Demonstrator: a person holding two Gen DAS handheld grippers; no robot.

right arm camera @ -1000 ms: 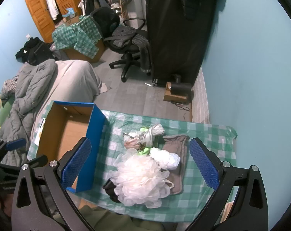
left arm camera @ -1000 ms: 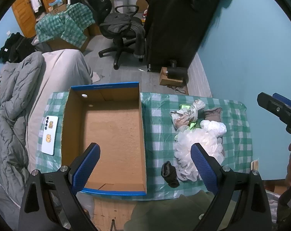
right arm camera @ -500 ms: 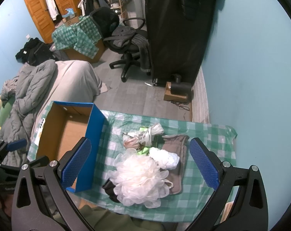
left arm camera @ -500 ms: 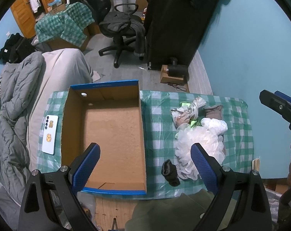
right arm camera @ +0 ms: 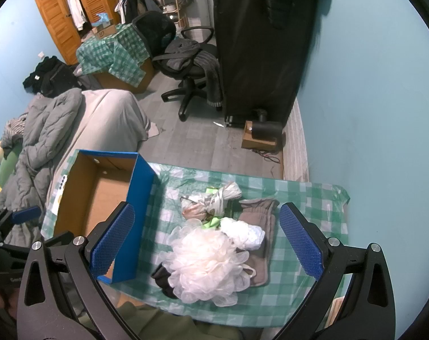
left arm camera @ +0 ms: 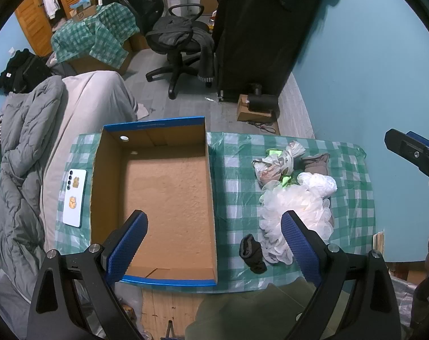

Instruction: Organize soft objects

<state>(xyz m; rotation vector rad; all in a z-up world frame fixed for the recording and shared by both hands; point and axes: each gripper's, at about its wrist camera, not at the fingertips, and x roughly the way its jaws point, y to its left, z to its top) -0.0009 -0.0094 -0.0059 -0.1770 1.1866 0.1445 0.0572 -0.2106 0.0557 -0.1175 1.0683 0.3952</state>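
An empty cardboard box with blue sides (left arm camera: 157, 189) (right arm camera: 138, 204) sits on the left of a green checked table (left arm camera: 237, 155) (right arm camera: 305, 198). To its right lies a heap: a white bath pouf (left arm camera: 288, 212) (right arm camera: 206, 266), a white cloth bundle (left arm camera: 319, 182) (right arm camera: 244, 233), a tied plastic bag (left arm camera: 276, 161) (right arm camera: 211, 201), a brown sock (left arm camera: 316, 161) (right arm camera: 262, 226), a black sock (left arm camera: 252, 253) (right arm camera: 162, 279) and something lime green (left arm camera: 285, 180) (right arm camera: 213, 222). My left gripper (left arm camera: 214, 243) hovers open above the box's near end. My right gripper (right arm camera: 206, 240) hovers open high over the pouf.
A white phone (left arm camera: 74, 198) lies on the table left of the box. A bed with a grey quilt (left arm camera: 21, 170) borders the left side. Beyond the table stand an office chair (left arm camera: 180, 45) and a black wardrobe (left arm camera: 259, 34). A blue wall (left arm camera: 370, 70) closes the right.
Both grippers have drifted only slightly, with the scene shifting a little in the left wrist view. No object has moved and both grippers stay open.
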